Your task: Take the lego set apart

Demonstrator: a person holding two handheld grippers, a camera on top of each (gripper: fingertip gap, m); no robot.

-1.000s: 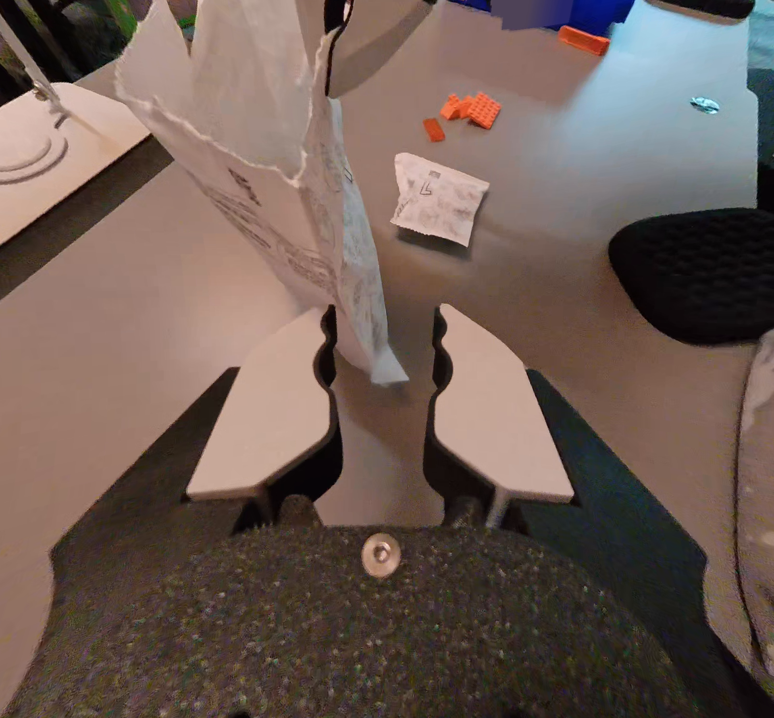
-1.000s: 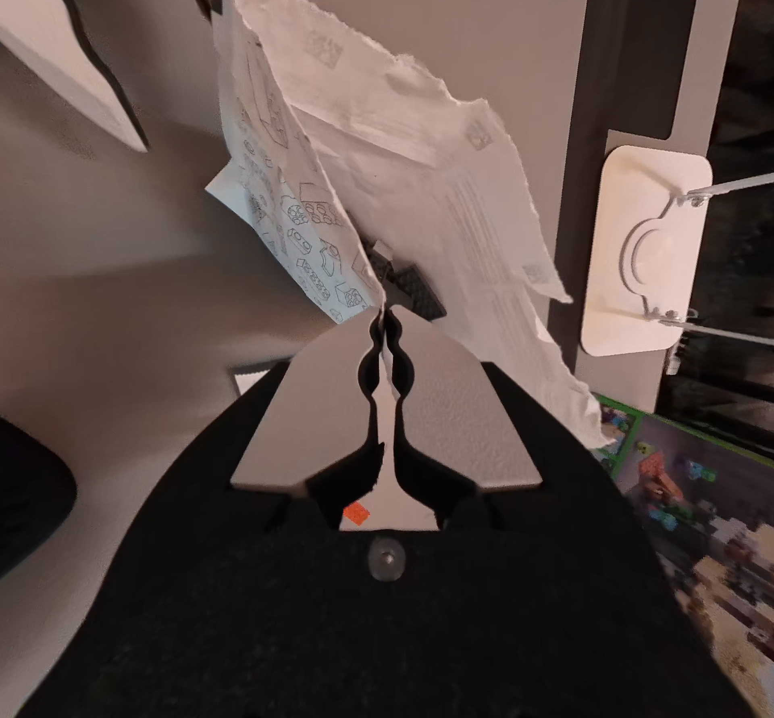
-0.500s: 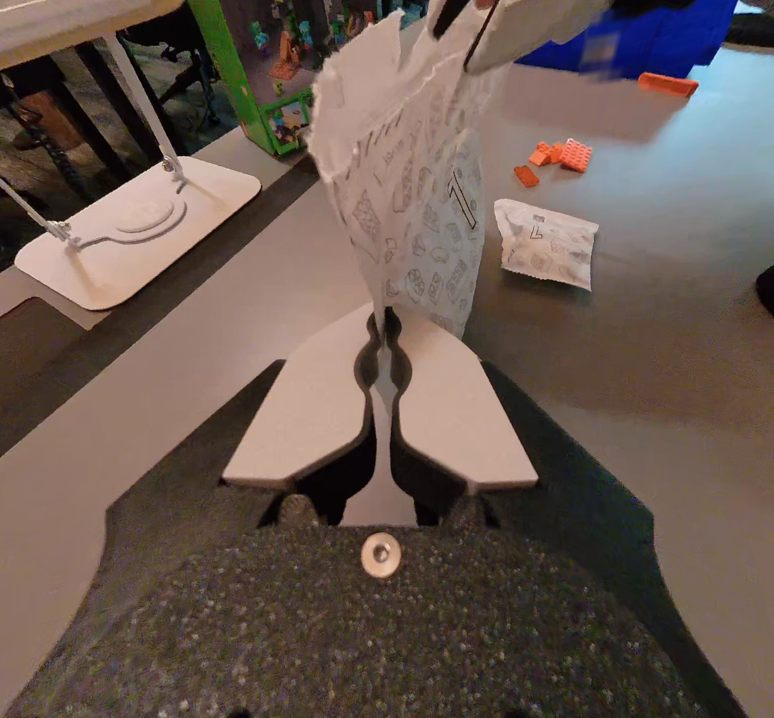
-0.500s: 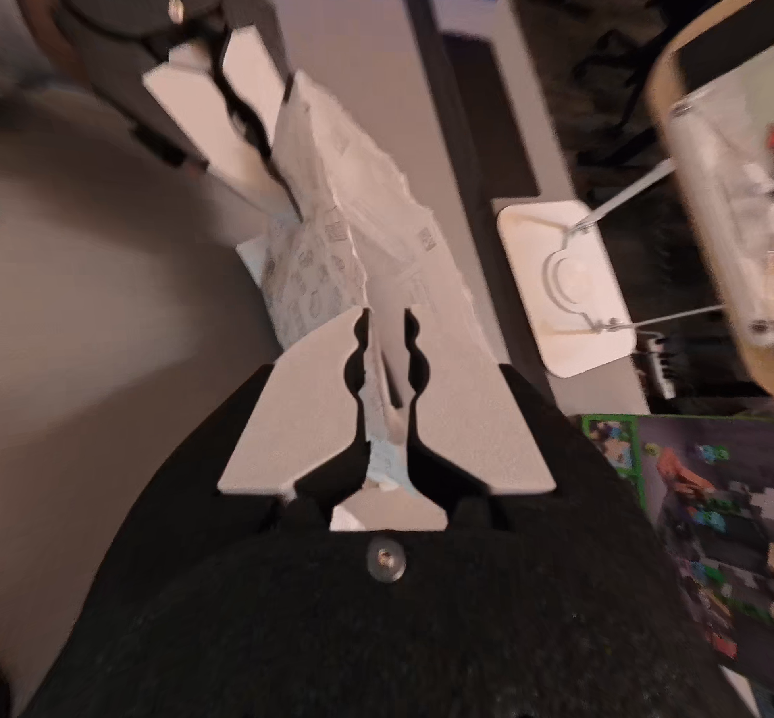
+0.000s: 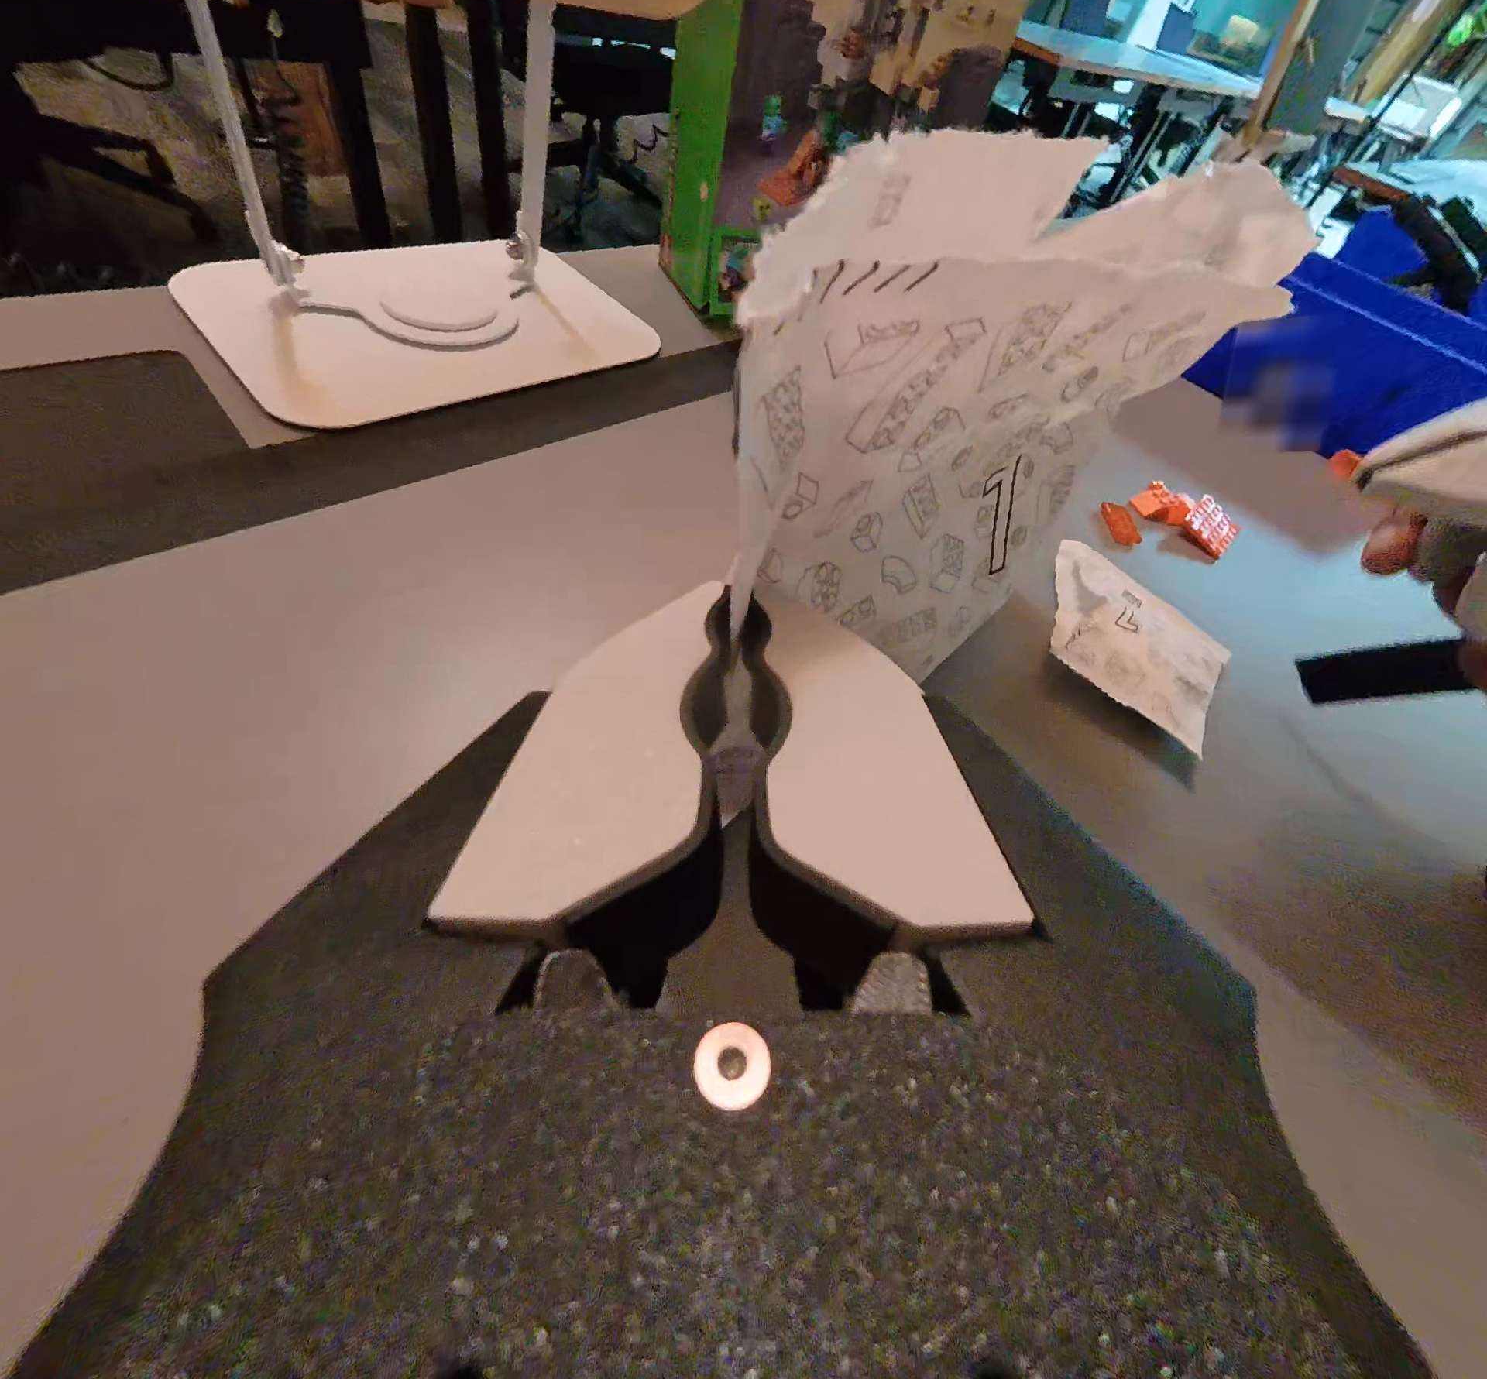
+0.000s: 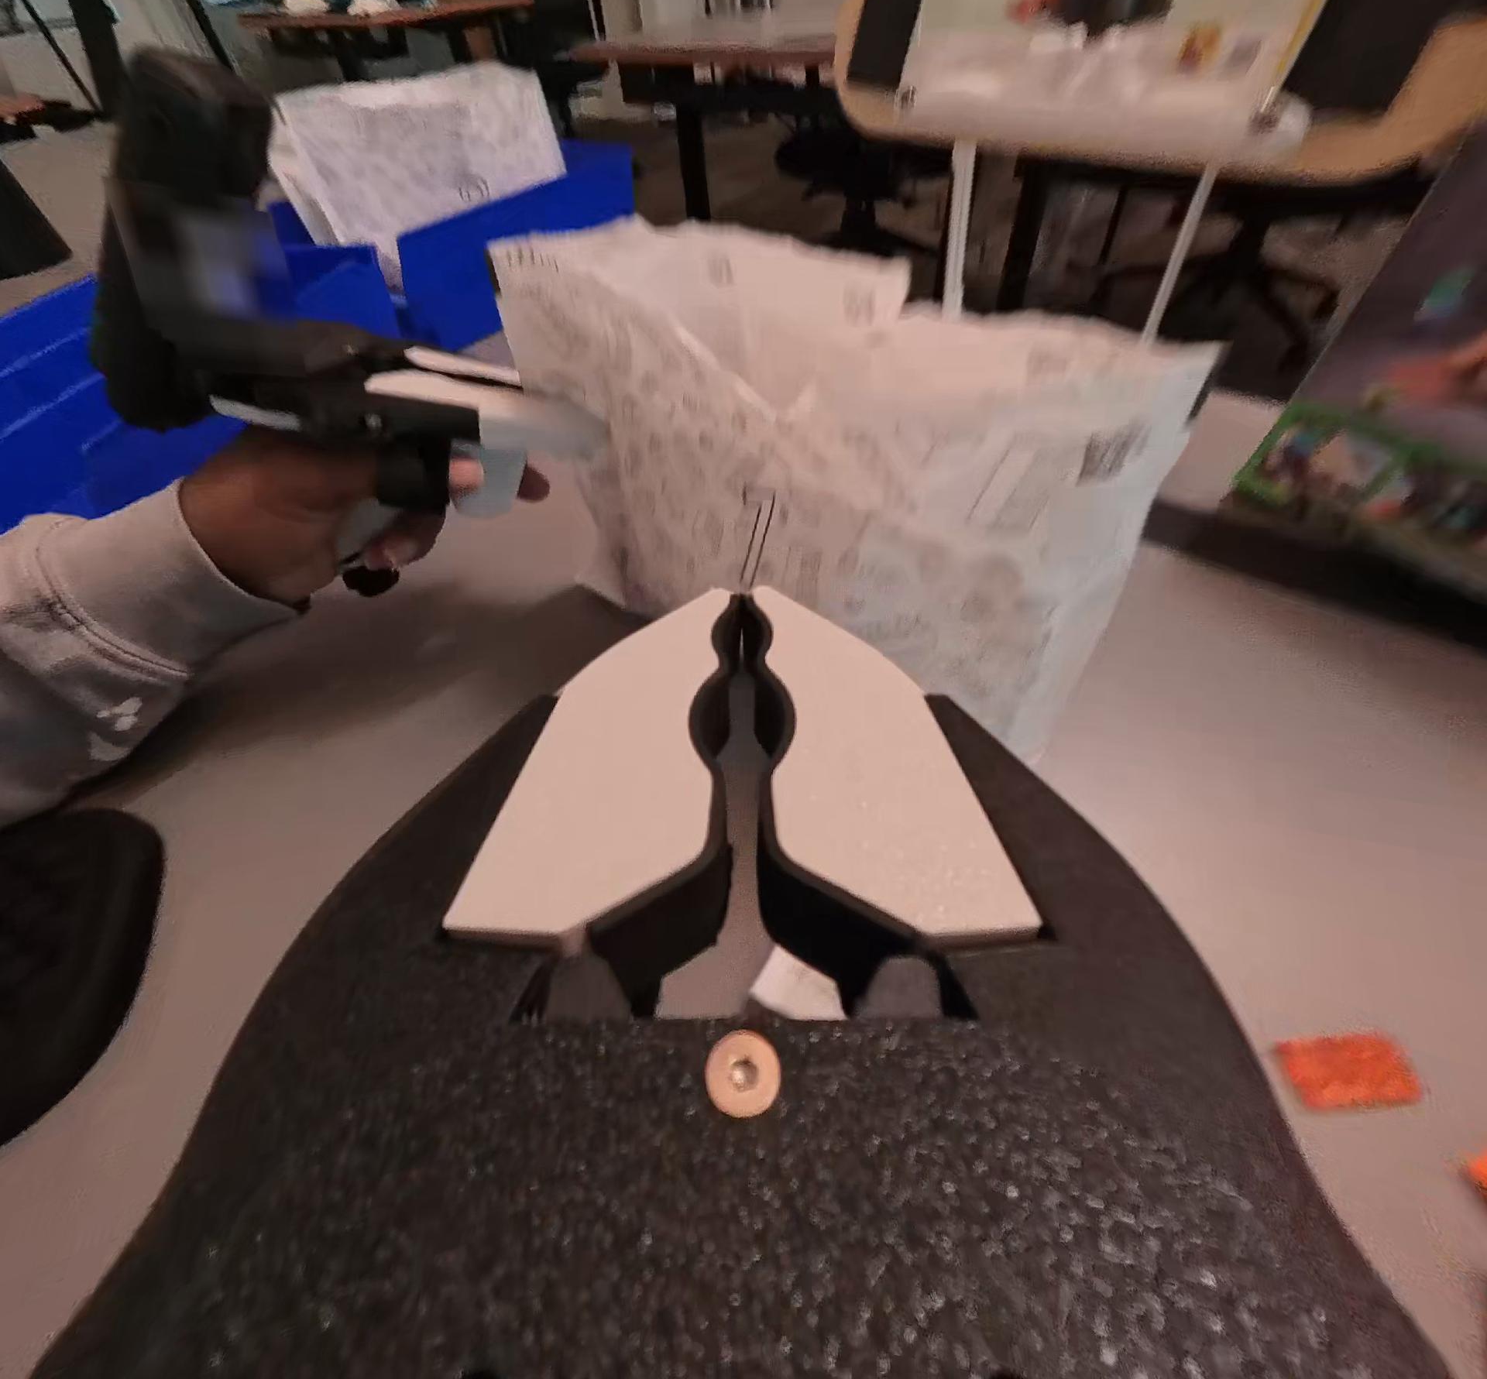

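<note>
Lego bag point(image 5: 925, 471), torn open at the top, stands on the grey table point(image 5: 322, 657); the left gripper point(image 5: 736, 620) is pinched shut on its edge, probably steadying it. Right wrist view: the right gripper point(image 6: 744, 600), clamped on the bag a second ago, is now closed on nothing, just short of it

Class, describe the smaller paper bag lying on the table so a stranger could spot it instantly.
Start at the grey table, then the big torn white paper bag pinched by the left gripper. Right of it lies a small sealed white paper pouch, flat and crumpled, nearer than the orange bricks.
</note>
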